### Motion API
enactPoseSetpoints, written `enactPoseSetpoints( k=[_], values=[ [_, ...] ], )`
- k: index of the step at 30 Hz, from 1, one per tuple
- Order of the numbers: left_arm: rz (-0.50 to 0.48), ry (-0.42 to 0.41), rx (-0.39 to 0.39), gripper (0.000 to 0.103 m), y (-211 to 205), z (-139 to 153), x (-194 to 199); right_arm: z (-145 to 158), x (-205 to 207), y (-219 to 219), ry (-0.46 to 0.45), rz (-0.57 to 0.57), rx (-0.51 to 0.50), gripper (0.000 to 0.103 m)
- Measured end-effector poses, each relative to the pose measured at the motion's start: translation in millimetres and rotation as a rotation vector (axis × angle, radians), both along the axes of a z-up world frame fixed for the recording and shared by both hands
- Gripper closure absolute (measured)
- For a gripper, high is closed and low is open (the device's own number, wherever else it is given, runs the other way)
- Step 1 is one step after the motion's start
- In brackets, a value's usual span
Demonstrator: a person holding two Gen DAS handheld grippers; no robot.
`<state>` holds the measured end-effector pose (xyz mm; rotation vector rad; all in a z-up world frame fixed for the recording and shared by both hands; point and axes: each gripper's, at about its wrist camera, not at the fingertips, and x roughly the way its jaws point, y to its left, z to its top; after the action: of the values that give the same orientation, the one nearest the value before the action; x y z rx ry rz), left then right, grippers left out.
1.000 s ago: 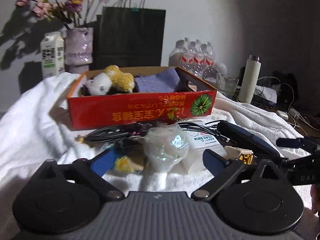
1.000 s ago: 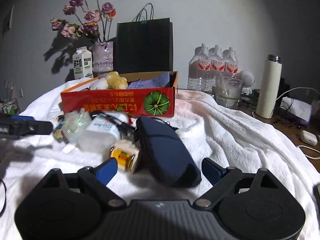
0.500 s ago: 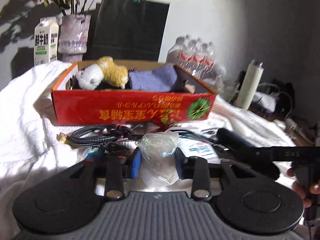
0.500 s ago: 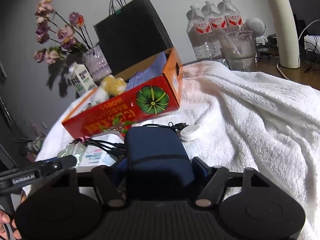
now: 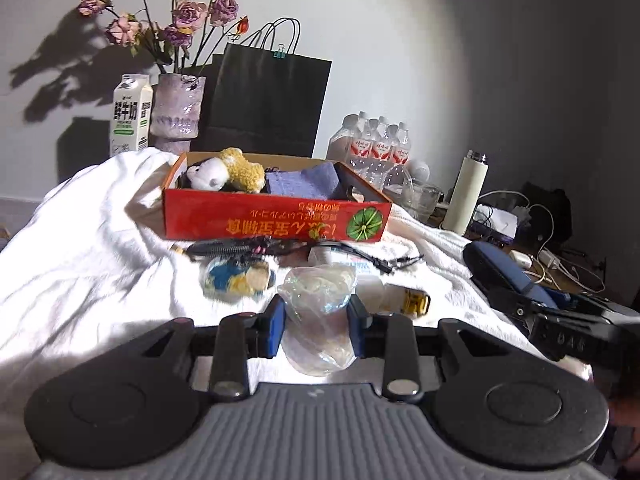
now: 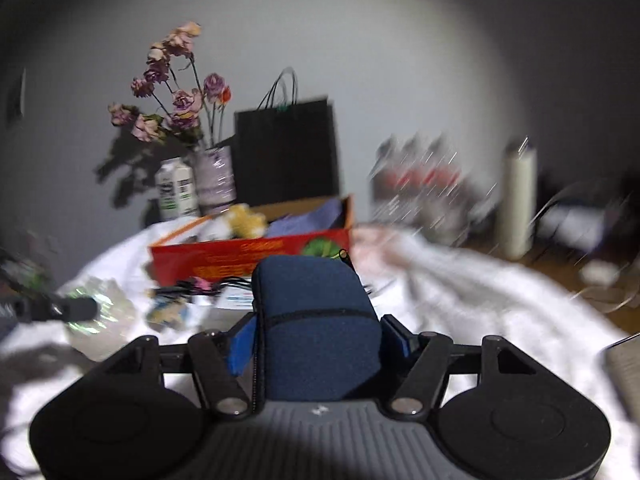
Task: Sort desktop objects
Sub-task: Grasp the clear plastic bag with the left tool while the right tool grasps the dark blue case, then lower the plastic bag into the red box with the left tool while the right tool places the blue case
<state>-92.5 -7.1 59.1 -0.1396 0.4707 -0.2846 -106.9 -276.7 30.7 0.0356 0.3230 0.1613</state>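
My left gripper (image 5: 317, 325) is shut on a clear crumpled plastic bag (image 5: 320, 300) and holds it above the white blanket. My right gripper (image 6: 320, 340) is shut on a dark blue zip case (image 6: 316, 320), lifted off the blanket; the case also shows at the right of the left wrist view (image 5: 508, 276). The red cardboard box (image 5: 276, 220) stands ahead, holding a plush toy (image 5: 228, 176) and a purple cloth (image 5: 308, 182). Black cables (image 5: 256, 247), a blue-yellow toy (image 5: 240, 278) and a small yellow bottle (image 5: 412, 300) lie in front of the box.
A milk carton (image 5: 130, 114), a flower vase (image 5: 178, 110) and a black paper bag (image 5: 268, 104) stand behind the box. Water bottles (image 5: 376, 148), a glass jug (image 5: 422, 196) and a white flask (image 5: 468, 190) stand at the right, with chargers and cords beyond.
Both grippers closed, the left on the plastic bag and the right on the blue case, and both lifted their loads off the blanket. The right view is now blurred by motion.
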Motion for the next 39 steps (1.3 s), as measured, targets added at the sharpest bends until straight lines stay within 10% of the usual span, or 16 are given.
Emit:
enactPoseSetpoints(
  k=[15, 21, 30, 39],
  values=[
    [0.010, -0.010, 0.019, 0.070, -0.4, 7.8, -10.8, -9.6, -45.6, 32.9, -0.079, 0.020, -0.111, 0.038],
    [-0.060, -0.001, 0.005, 0.070, 8.0, 64.7, 36.4, 39.9, -22.8, 22.9, -0.121, 0.086, -0.076, 0.039],
    [-0.082, 0.176, 0.022, 0.070, -16.8, 112.8, 214.9, 136.2, 163.9, 26.0, 0.038, 0.141, 0.060, 0.039],
    [0.005, 0.476, -0.046, 0.069, -35.8, 26.6, 363.8, 79.2, 339.1, 71.2, 0.339, -0.071, 0.025, 0.039]
  ],
)
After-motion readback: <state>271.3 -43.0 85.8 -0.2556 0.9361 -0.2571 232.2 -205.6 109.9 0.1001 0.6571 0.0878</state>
